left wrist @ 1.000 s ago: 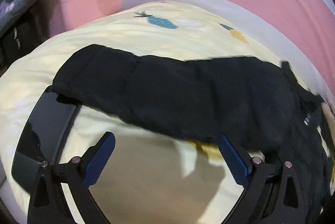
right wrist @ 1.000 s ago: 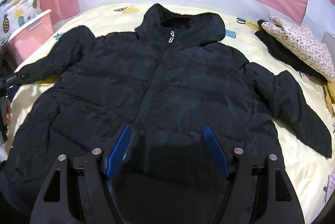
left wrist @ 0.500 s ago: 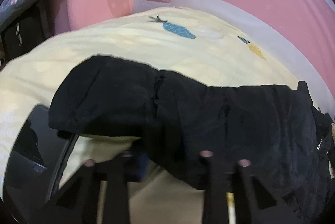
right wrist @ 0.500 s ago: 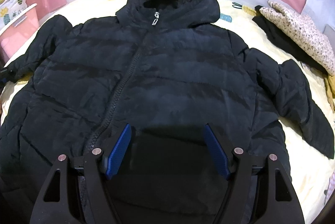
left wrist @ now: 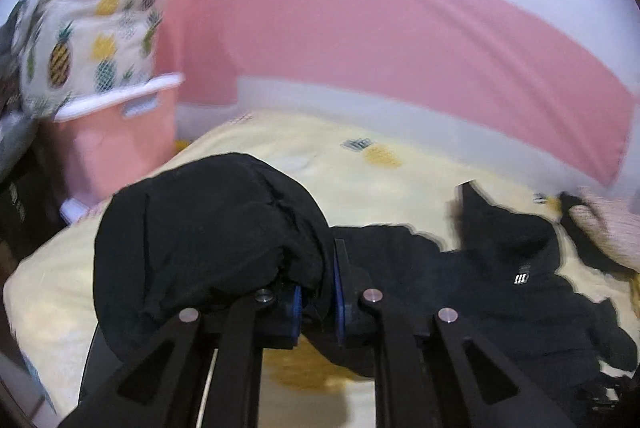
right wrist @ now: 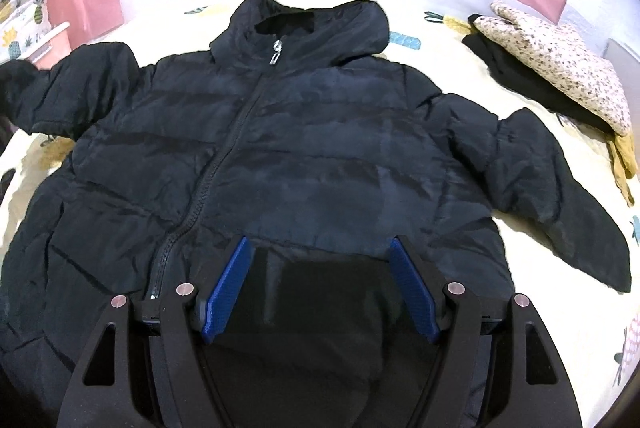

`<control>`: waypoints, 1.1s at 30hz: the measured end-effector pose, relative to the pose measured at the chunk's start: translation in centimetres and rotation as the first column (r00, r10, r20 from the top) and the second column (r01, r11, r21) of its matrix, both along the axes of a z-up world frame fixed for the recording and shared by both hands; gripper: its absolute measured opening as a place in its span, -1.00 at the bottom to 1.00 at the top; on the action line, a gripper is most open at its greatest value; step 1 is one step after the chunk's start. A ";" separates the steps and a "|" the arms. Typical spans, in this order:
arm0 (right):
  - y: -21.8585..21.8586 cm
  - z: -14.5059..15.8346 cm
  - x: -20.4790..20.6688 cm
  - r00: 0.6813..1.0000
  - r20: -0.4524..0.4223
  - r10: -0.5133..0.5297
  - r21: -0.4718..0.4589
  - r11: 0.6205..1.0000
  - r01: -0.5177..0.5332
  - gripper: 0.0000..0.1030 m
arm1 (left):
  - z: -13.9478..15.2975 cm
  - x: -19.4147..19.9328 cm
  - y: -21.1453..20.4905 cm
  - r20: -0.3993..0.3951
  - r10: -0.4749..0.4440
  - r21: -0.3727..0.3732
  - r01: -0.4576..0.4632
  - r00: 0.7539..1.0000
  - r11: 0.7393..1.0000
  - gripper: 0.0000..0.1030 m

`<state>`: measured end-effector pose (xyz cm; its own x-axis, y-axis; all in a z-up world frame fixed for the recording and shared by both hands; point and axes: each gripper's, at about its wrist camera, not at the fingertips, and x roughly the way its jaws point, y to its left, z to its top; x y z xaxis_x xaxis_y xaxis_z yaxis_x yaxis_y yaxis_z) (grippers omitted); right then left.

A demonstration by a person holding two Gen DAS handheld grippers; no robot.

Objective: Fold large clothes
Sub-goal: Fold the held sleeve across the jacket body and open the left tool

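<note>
A black puffer jacket (right wrist: 304, 148) lies front up and zipped on the yellow bed sheet (left wrist: 360, 184), hood toward the wall. Its left sleeve (left wrist: 208, 228) is bunched and lifted off the sheet, and it also shows at the left edge of the right wrist view (right wrist: 60, 96). My left gripper (left wrist: 318, 280) has its jaws closing, with the blue pads pressing sleeve cloth between them. The other sleeve (right wrist: 560, 196) lies flat, stretched out to the right. My right gripper (right wrist: 320, 248) hovers open over the jacket's lower front, nothing between its fingers.
A pink bin (left wrist: 116, 140) with pineapple-print fabric (left wrist: 92, 40) on top stands beside the bed on the left. A pile of clothes (right wrist: 560, 76), floral over black, lies at the bed's far right. A pink and white wall (left wrist: 400, 36) runs behind the bed.
My left gripper went from wide open to closed on the sleeve and lifted it up off the sheet. The right gripper drifted slightly over the jacket and stays open.
</note>
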<state>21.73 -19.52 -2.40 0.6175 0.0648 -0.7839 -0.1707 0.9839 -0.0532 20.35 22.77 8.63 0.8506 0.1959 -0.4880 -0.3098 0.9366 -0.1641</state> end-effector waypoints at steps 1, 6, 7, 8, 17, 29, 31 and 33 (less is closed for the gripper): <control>-0.3 0.2 -0.1 1.000 0.004 -0.004 0.004 1.000 0.004 0.39 | 1.1 0.1 -1.1 0.017 -0.033 0.004 0.033 0.999 0.999 -0.75; -2.8 1.3 -1.2 0.998 0.030 -0.047 0.029 0.999 0.046 0.39 | 4.4 1.7 -8.1 0.056 -0.213 0.014 0.213 0.975 0.977 -0.75; -3.3 1.4 -1.4 0.998 0.033 -0.054 0.031 0.998 0.053 0.39 | 4.5 2.3 -9.8 0.053 -0.250 0.019 0.249 0.967 0.968 -0.75; -4.0 1.5 -1.7 0.997 0.036 -0.069 0.035 0.997 0.067 0.39 | 4.4 3.1 -11.5 0.049 -0.289 0.021 0.288 0.956 0.957 -0.75; -9.4 1.0 -2.7 0.985 0.029 -0.169 0.046 0.985 0.167 0.39 | -2.6 9.6 -24.4 -0.075 -0.531 -0.035 0.530 0.844 0.847 -0.74; -12.7 0.1 -2.8 0.973 0.034 -0.228 0.097 0.970 0.224 0.39 | -7.4 10.2 -32.1 -0.109 -0.728 -0.258 0.688 0.677 0.678 0.50; -12.6 0.5 -2.7 0.972 0.046 -0.230 0.106 0.969 0.224 0.39 | -6.5 9.2 -31.4 -0.084 -0.747 -0.257 0.710 0.660 0.656 0.50; -12.4 1.0 -2.6 0.972 0.065 -0.226 0.117 0.969 0.217 0.39 | -5.4 8.2 -29.8 -0.059 -0.755 -0.245 0.724 0.653 0.645 0.50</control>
